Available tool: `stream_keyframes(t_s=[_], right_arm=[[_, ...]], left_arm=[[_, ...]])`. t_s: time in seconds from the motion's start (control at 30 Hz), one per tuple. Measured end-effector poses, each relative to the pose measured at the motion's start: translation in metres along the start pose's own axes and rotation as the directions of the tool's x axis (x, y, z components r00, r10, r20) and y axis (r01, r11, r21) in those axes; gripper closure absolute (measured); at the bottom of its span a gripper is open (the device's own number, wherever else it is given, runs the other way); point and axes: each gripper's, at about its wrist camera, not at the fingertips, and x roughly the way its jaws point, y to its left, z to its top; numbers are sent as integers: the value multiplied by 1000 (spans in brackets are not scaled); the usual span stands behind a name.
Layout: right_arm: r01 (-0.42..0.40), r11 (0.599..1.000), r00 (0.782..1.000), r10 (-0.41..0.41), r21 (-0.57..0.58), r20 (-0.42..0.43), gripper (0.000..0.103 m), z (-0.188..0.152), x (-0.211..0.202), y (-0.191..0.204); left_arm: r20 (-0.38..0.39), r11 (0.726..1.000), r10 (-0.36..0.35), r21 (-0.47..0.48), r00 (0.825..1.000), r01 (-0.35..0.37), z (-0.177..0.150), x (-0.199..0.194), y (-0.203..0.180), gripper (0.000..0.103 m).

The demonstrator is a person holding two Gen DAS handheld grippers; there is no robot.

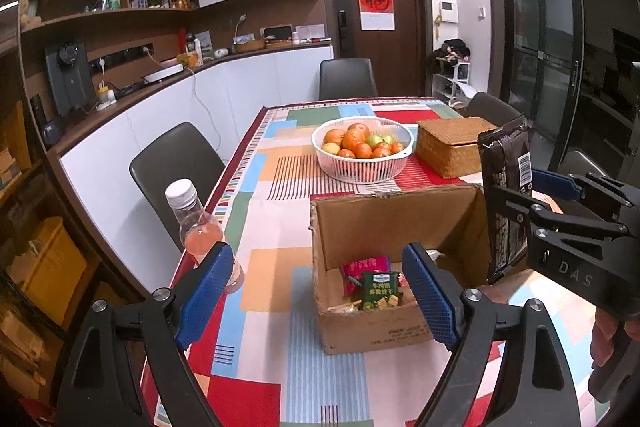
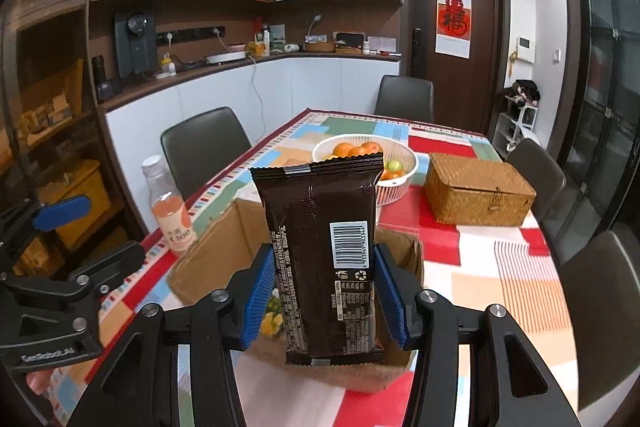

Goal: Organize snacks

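The right claw (image 2: 325,297) clamps a dark brown snack packet (image 2: 320,259) upright by its long edges, poised above the open cardboard box (image 1: 394,323), presumably for dropping in. The left claw (image 1: 318,297) stands wide and empty, clear of the box mouth. Inside lie other snacks (image 1: 370,285). A bottle (image 1: 198,227) stands left; a fruit basket (image 1: 362,151) sits farther across the table (image 1: 280,307).

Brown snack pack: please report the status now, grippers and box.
Right gripper shut on brown snack pack, upright above cardboard box. Left gripper open, empty. Box open, snacks inside; nothing blocking.
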Motion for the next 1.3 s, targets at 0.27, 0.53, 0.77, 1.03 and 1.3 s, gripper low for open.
stream_keyframes(t_s=[0.27, 0.53, 0.77, 1.03, 1.3], right_arm=[[-23, 999, 994, 27, 33, -104, 52, 1, 45, -3], [7, 999, 993, -3, 38, -119, 43, -9, 43, -6], [52, 998, 997, -50, 41, -51, 35, -21, 0, -1], [107, 994, 993, -108, 33, 47, 26, -40, -66, 12], [143, 988, 985, -148, 59, 92, 19, -66, -119, 20]], left_arm=[[-34, 1000, 14, 5, 999, -14, 6, 24, 3, 16], [-32, 1000, 23, 11, 999, -22, -2, 21, 0, 16], [8, 1000, 11, 7, 1000, -11, -14, -8, -3, 14], [93, 1000, -9, 20, 996, 7, -30, -61, -9, 8], [179, 999, 2, 35, 984, -9, -52, -116, -14, 2]])
